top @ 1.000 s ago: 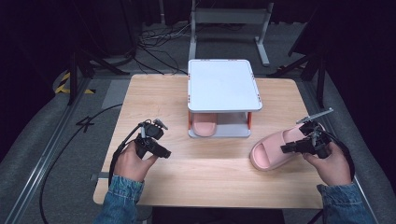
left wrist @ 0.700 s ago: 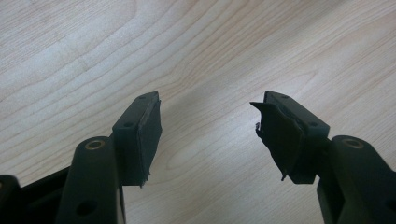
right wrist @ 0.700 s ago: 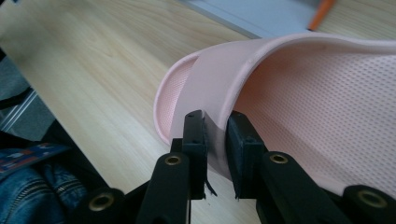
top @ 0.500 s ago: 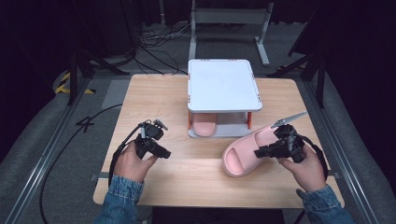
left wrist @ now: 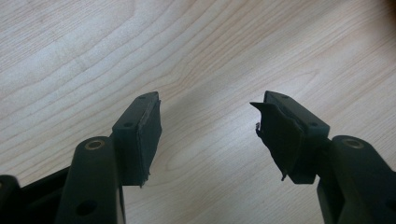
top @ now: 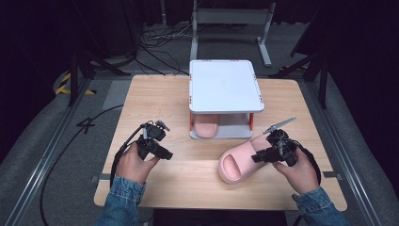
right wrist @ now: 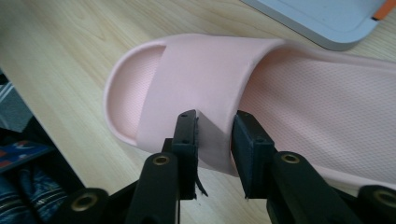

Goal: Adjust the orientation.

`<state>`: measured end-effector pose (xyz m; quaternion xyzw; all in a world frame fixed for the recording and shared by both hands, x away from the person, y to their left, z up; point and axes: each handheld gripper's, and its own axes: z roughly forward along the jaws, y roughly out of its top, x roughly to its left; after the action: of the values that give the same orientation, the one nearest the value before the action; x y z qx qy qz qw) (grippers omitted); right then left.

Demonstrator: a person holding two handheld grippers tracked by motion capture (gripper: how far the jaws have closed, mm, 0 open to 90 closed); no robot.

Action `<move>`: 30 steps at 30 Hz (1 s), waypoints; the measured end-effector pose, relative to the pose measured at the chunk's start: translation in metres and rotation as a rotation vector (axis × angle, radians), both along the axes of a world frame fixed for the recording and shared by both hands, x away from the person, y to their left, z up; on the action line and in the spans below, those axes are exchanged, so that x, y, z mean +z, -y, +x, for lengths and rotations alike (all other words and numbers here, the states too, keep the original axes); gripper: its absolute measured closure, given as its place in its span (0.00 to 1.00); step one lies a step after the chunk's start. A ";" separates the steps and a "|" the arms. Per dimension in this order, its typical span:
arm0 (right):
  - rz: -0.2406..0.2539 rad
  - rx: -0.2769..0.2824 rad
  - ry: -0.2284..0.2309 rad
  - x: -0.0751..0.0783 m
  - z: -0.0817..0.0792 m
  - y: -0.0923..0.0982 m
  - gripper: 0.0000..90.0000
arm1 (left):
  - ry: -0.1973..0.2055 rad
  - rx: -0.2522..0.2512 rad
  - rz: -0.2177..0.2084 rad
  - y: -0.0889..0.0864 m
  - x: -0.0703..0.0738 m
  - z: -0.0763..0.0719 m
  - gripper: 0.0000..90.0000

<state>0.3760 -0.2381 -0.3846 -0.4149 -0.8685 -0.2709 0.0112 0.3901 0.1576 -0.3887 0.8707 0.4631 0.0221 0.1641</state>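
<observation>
High view: right gripper (top: 261, 157) at strap of pink slipper (top: 239, 163) lying on table (top: 155, 89) in front of white shelf (top: 225, 86); second slipper (top: 206, 127) under shelf. Right gripper view: strap between jaws, jaws just opening, left pad slightly off strap, grip released. Left gripper (left wrist: 208, 123) view: jaws apart, empty, over bare wood.
</observation>
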 end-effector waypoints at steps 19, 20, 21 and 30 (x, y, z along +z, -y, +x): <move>-0.120 -0.110 0.131 0.010 0.029 0.033 0.66 | 0.006 0.012 0.007 -0.005 -0.001 -0.003 0.43; -0.135 -0.124 0.131 0.008 0.035 0.034 0.67 | -0.001 0.022 -0.002 -0.006 -0.001 -0.004 0.43; -0.152 -0.135 0.128 0.004 0.043 0.036 0.69 | -0.001 0.022 -0.002 -0.006 -0.001 -0.004 0.43; -0.275 -0.138 0.126 -0.026 0.085 0.021 0.79 | -0.009 0.036 0.003 -0.012 -0.004 -0.005 0.43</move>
<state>0.4609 -0.2594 -0.4105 -0.4535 -0.8658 -0.1749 -0.1190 0.3854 0.1691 -0.3926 0.8625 0.4794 0.0219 0.1603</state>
